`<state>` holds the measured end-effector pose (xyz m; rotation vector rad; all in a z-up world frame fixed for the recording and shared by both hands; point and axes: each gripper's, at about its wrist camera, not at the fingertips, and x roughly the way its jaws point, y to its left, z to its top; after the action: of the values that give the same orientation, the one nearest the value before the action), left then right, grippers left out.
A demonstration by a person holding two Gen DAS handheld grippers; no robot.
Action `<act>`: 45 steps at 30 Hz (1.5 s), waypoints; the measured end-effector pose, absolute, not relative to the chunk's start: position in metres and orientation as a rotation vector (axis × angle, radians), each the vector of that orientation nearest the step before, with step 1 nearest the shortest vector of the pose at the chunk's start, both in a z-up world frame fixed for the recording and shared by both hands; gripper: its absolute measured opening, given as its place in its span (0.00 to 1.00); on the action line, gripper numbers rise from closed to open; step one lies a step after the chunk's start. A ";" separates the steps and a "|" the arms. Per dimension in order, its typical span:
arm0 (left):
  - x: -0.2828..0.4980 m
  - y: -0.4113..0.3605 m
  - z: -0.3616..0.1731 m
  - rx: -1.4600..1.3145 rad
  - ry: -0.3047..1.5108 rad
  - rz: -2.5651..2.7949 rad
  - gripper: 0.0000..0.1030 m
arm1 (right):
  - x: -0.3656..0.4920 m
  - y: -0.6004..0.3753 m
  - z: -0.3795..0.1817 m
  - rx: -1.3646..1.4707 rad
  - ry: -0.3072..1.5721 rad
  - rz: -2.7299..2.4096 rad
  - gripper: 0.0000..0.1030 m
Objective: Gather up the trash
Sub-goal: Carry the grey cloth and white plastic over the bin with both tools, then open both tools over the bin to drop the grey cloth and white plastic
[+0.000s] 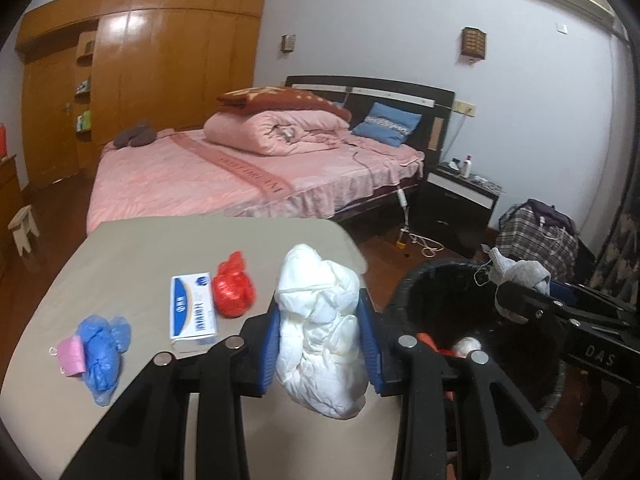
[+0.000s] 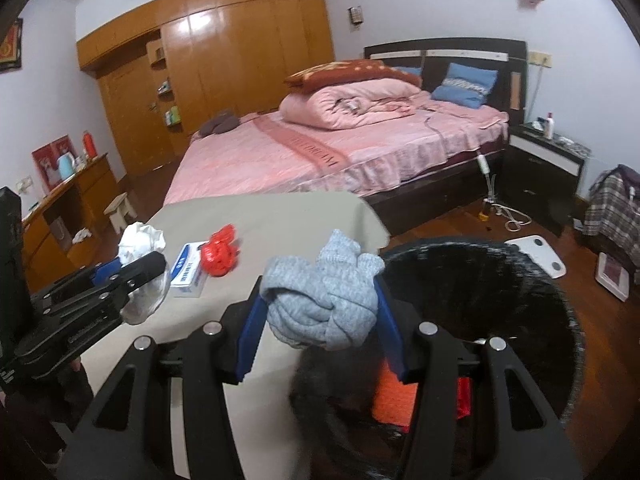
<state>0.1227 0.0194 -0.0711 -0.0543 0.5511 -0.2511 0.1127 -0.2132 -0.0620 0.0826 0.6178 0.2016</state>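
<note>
My left gripper (image 1: 322, 332) is shut on a crumpled white wad (image 1: 320, 332) and holds it above the table's right edge; it also shows in the right wrist view (image 2: 140, 276). My right gripper (image 2: 320, 308) is shut on a balled grey sock (image 2: 324, 300), over the rim of the black trash bin (image 2: 552, 300); the sock also shows in the left wrist view (image 1: 516, 272). The bin (image 1: 404, 292) holds red and orange scraps. On the beige table (image 1: 140, 248) lie a red plastic wad (image 1: 234, 290), a blue-white box (image 1: 193, 310), a blue plastic wad (image 1: 102, 344) and a pink piece (image 1: 72, 356).
A pink bed (image 1: 224, 172) stands behind the table, with a black nightstand (image 1: 456, 200) on its right. A plaid bag (image 1: 536, 236) and a white scale (image 2: 536, 252) are on the wooden floor near the bin. A small stool (image 2: 120, 210) stands at the left.
</note>
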 end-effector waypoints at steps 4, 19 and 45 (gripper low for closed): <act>0.118 -0.002 -0.064 -0.042 0.545 -0.293 0.34 | 0.105 -0.235 -0.058 0.088 0.601 0.157 0.48; 0.113 -0.059 -0.057 -0.016 0.537 -0.415 0.34 | 0.086 -0.294 -0.064 0.107 0.590 0.018 0.48; 0.162 -0.137 -0.096 -0.021 0.617 -0.583 0.50 | 0.108 -0.352 -0.092 0.116 0.624 -0.096 0.62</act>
<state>0.1619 -0.1367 -0.0963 -0.0209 0.6168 -0.5832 0.1078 -0.3520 -0.0922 0.1159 0.6240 -0.0964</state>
